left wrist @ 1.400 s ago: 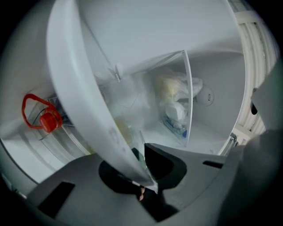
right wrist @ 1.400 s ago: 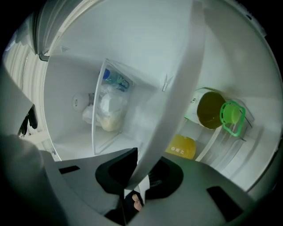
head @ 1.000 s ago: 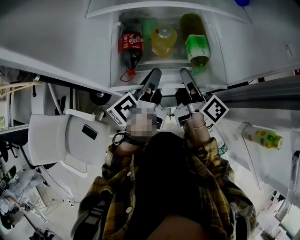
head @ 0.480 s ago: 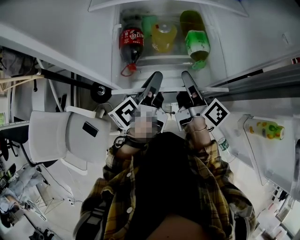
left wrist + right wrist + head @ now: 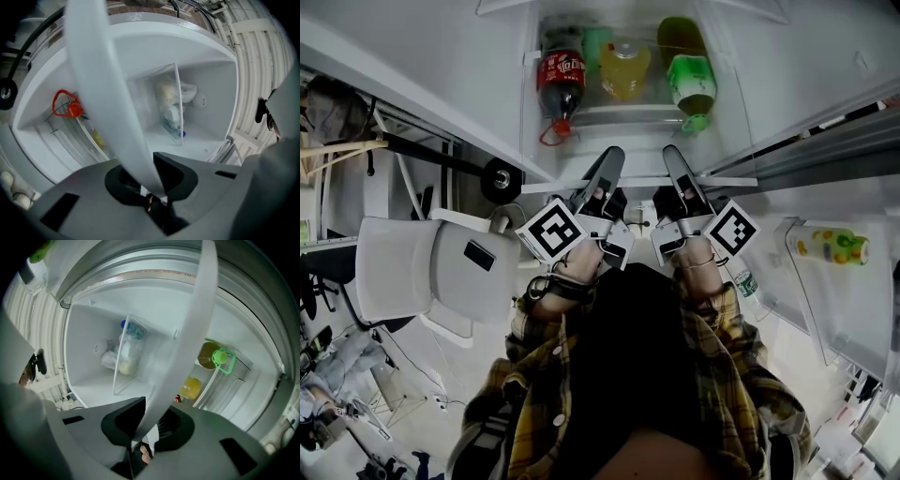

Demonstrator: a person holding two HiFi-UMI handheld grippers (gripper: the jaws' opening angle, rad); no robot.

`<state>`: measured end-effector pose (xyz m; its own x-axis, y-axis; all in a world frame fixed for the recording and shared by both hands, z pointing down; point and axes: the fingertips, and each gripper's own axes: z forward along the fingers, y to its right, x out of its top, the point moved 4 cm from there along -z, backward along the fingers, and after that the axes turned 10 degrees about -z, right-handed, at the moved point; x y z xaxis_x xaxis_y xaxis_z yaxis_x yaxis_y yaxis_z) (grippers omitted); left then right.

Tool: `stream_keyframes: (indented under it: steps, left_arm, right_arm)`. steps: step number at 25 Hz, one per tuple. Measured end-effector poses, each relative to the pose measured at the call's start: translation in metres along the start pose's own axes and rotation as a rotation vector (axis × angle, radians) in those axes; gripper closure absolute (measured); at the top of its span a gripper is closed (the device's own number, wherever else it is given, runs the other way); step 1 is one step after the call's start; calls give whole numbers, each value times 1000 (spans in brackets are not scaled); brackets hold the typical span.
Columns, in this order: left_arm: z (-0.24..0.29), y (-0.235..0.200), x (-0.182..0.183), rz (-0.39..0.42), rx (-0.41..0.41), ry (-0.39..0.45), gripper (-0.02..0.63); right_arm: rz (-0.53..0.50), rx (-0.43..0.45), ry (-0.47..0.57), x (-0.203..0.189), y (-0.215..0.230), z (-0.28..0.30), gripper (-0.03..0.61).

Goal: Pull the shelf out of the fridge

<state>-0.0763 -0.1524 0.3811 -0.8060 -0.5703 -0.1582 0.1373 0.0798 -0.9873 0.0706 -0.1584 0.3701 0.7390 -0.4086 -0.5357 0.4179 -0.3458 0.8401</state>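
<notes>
While both grippers were at the open fridge [image 5: 769, 84], each had hold of the shelf's front edge. Shelf [image 5: 637, 183] showed in the head view as a thin white strip running across the fridge opening, with its ends meeting the side walls.

Left gripper [image 5: 607, 164]: jaws closed on the strip left of centre. Its own view showed the white band running straight down between the pads, pinched, no gap visible.
Right gripper [image 5: 677, 164]: same on the right of centre, jaws clamped on the strip and pads tight against it in the right gripper view.
The two grip points were near each other, either side of the strip's middle.

Beyond the strip, deeper in the fridge, three bottles lay on their sides with caps toward the person: cola bottle [image 5: 560, 80] at left, yellow bottle [image 5: 625, 70] in the middle, green bottle [image 5: 689, 82] at right. Couldn't tell if they sat on the gripped shelf or another level.

White chair [image 5: 422, 272] stood on the person's left, well apart from the fridge.
</notes>
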Motion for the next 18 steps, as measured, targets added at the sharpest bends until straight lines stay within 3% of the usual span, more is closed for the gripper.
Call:
stream_keyframes:
  steps: [18]
  left_arm:
    - [-22, 8, -15, 3, -35, -5, 561]
  right_arm:
    - [-28, 11, -11, -8, -15, -23, 518]
